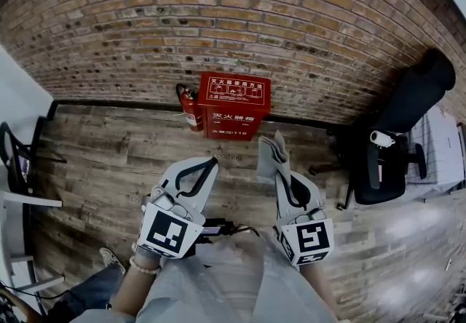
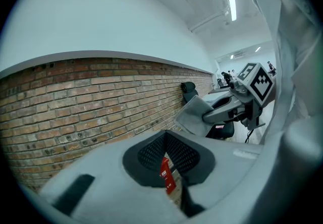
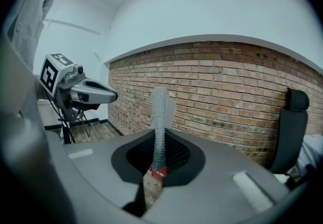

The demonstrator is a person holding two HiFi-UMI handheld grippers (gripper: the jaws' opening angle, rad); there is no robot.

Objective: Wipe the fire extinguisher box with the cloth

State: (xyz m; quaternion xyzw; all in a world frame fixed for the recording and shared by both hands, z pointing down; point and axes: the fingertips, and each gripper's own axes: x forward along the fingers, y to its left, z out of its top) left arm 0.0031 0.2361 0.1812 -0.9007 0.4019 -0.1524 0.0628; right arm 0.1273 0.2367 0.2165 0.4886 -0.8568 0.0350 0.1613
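1. Right gripper [image 1: 283, 180]: you have its jaws clamped on the cloth [image 3: 160, 112]. The grey cloth stands upright out of the closed jaws, and its free end flops slightly to one side above them. In the head view, the cloth points forward toward the wall.

2. Left gripper [image 1: 210, 164]: its jaws are drawn together with nothing caught between them. Only a thin slit remains, and a sliver of red shows through it in that gripper's own view. You hold this gripper beside the right one, near it but apart.

3. Fire extinguisher box [image 1: 234, 105]: the red box sits on the wooden floor [image 1: 109, 161], with its back against the foot of the brick wall [image 1: 218, 16]. It lies ahead of both grippers and well apart from them. Neither the cloth nor either gripper touches it. White characters are printed on its top and front faces; I cannot read them.

4. Fire extinguisher [image 1: 191, 109]: a red cylinder stands upright just beside the box on its left, also at the wall.

5. Surroundings: a black office chair [image 1: 397, 147] stands to your right, near the wall and clear of the box.
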